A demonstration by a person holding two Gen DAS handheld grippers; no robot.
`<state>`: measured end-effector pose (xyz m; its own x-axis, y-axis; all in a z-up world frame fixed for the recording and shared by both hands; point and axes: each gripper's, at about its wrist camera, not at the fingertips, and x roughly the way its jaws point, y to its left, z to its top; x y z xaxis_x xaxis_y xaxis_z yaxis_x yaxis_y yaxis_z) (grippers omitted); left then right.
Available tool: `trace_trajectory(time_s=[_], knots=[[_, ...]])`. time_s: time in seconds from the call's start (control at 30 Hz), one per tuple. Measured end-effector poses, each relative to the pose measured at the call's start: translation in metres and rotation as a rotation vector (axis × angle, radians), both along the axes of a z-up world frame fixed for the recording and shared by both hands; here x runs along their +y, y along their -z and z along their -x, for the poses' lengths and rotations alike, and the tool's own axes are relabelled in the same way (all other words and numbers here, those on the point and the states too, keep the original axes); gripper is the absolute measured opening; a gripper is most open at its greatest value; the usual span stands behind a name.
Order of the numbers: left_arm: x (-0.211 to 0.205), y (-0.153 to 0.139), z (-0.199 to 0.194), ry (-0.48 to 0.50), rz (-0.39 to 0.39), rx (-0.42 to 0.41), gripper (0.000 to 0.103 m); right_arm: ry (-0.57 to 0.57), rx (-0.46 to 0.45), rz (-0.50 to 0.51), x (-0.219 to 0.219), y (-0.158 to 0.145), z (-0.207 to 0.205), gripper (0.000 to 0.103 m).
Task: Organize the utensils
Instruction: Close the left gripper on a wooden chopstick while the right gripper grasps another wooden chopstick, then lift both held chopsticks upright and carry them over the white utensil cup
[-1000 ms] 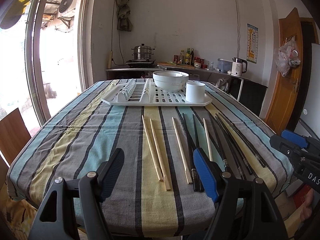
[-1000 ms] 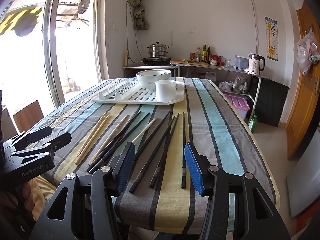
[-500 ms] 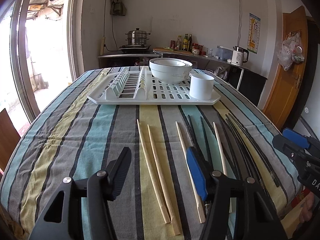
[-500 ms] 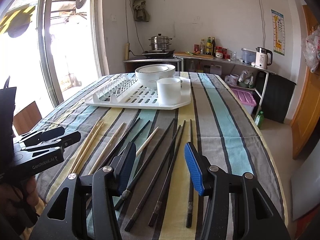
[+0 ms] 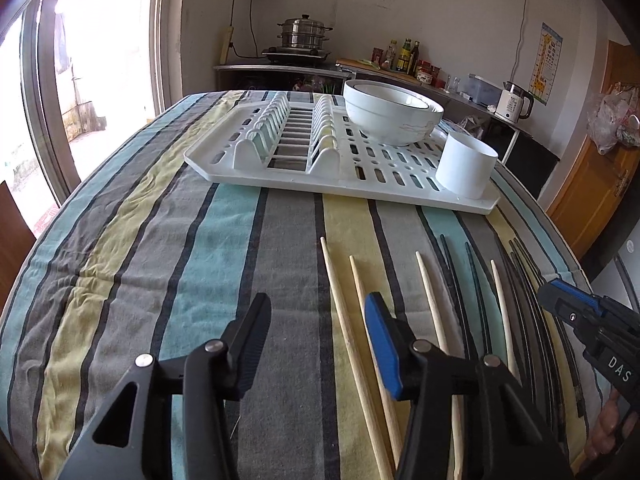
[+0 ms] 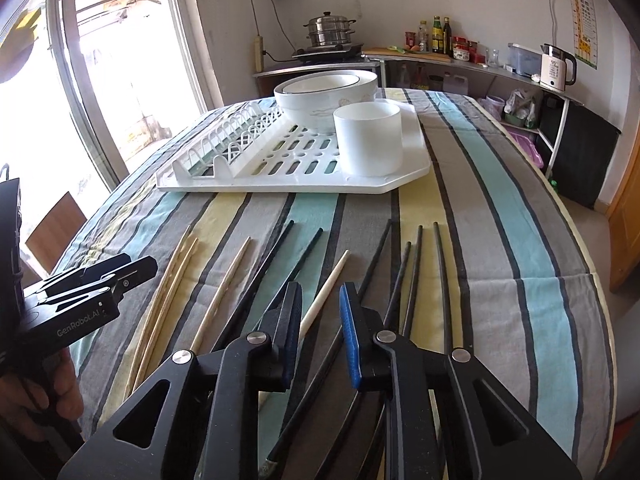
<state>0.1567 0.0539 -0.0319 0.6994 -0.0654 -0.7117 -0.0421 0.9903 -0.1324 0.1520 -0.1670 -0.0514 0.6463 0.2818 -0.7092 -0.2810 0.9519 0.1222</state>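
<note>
Several wooden chopsticks [image 5: 430, 292] and black chopsticks [image 5: 452, 280] lie side by side on the striped tablecloth. A white cylindrical holder [image 5: 464, 168] stands on the near right corner of the white drying rack [image 5: 280, 176]. My left gripper [image 5: 318, 312] hovers over the leftmost wooden chopsticks, its jaws closing with nothing pressed between the pads. My right gripper [image 6: 320, 300] is low over a pale chopstick [image 6: 332, 276], which runs through the narrow gap of its closing jaws. More black chopsticks [image 6: 416, 264] lie just right of it. Each gripper shows at the edge of the other's view.
Stacked white bowls [image 5: 388, 120] sit on the rack behind the holder [image 6: 368, 140]. The table's right edge [image 6: 592, 280] drops to the floor. A counter with a steel pot [image 5: 304, 36] and a kettle [image 6: 556, 66] stands behind the table. A wooden chair [image 6: 52, 232] is at the left.
Both grippers have moved forward and lower over the chopsticks. The left jaws have narrowed somewhat. The right jaws have gone from wide to a narrow gap around the pale chopstick.
</note>
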Motion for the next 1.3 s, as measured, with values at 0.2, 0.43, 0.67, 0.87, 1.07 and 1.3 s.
trace_trajectory(time_s=[0.2, 0.43, 0.67, 0.87, 1.07, 1.3], knots=[[0.0, 0.004, -0.013, 0.006, 0.005, 0.04, 0.048, -0.003, 0.075, 0.02, 0.008, 0.013, -0.02, 0.015], [-0.007, 0.009, -0.03, 0.021, -0.02, 0.083, 0.039, 0.01, 0.118, 0.035, 0.009, 0.02, -0.031, 0.014], [-0.015, 0.009, -0.043, 0.027, -0.099, 0.101, 0.032, 0.025, 0.132, 0.083, 0.017, 0.018, -0.043, 0.013], [-0.019, 0.01, -0.047, 0.05, -0.138, 0.108, 0.018, 0.034, 0.138, 0.112, 0.022, 0.018, -0.048, 0.009], [-0.023, 0.009, -0.048, 0.071, -0.141, 0.102, 0.007, 0.027, 0.139, 0.057, 0.017, 0.015, -0.048, 0.007], [-0.018, -0.012, -0.039, 0.103, -0.089, 0.052, 0.006, 0.002, 0.08, -0.007, 0.01, -0.012, -0.04, 0.006]])
